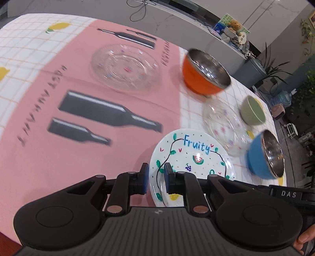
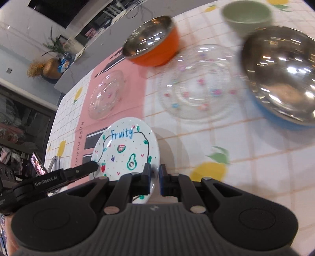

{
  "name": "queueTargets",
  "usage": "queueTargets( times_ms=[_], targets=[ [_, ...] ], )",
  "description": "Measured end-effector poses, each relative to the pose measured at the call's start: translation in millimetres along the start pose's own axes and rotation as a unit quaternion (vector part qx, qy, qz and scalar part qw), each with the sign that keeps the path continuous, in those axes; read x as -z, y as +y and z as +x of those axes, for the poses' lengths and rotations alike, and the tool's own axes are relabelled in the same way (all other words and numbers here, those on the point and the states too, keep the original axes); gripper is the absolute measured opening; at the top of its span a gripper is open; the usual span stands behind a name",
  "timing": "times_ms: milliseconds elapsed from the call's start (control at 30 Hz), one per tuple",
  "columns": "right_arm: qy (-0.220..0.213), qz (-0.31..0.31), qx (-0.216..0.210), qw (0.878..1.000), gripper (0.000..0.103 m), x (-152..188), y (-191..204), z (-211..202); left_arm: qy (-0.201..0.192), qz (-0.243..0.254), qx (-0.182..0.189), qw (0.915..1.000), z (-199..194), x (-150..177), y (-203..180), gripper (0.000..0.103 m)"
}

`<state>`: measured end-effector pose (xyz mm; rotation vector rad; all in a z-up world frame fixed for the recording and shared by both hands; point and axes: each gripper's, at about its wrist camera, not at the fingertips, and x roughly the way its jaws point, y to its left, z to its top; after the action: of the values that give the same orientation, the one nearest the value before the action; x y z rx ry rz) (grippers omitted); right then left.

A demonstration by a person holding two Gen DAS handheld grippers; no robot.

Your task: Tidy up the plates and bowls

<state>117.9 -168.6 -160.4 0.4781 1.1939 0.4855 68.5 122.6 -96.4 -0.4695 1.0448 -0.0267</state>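
A white plate painted with "Fruity" and fruit hangs a little above the table and casts a shadow. My left gripper is shut on its left rim. My right gripper is shut on the plate's near right rim. On the pink mat lies a clear glass plate. A second glass plate rests on the checked cloth. Around it stand an orange bowl, a green bowl and a blue bowl, both coloured ones steel inside.
The pink mat with printed bottles covers the left of the lemon-print cloth. A counter with boxes and a toy bear runs behind the table. Plants stand beyond the right table edge. A phone is propped at the far left.
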Motion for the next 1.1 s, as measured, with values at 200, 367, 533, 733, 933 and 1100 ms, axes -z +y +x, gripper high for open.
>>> queueTargets(
  times_ms=[200, 367, 533, 733, 933, 1100],
  targets=[
    [-0.011, 0.022, 0.011, 1.0, 0.006, 13.8, -30.6, -20.0, 0.023, 0.002, 0.007, 0.9997, 12.8, 24.8, -17.1, 0.018],
    [-0.013, 0.031, 0.012, 0.999, 0.005, 19.5, -46.5, -23.6, 0.032, -0.001, 0.006, 0.9995, 20.6, 35.2, -17.9, 0.018],
    [-0.003, 0.036, 0.017, 0.999, 0.006, 26.7, -54.9, -13.7, 0.034, 0.0, 0.003, 0.9994, 22.0, 40.7, -17.1, 0.018],
    [-0.002, 0.033, 0.022, 0.999, 0.006, 30.6, -55.3, -10.1, 0.038, 0.009, -0.005, 0.9992, 23.2, 43.2, -19.5, 0.017],
    [-0.004, 0.023, 0.031, 0.999, 0.007, 32.1, -51.2, -7.6, 0.04, 0.009, -0.01, 0.9991, 23.6, 42.9, -20.6, 0.017],
    [-0.004, 0.02, 0.033, 0.999, 0.008, 32.8, -50.1, -6.7, 0.042, 0.013, -0.007, 0.999, 24.3, 43.0, -20.3, 0.019]
  ],
)
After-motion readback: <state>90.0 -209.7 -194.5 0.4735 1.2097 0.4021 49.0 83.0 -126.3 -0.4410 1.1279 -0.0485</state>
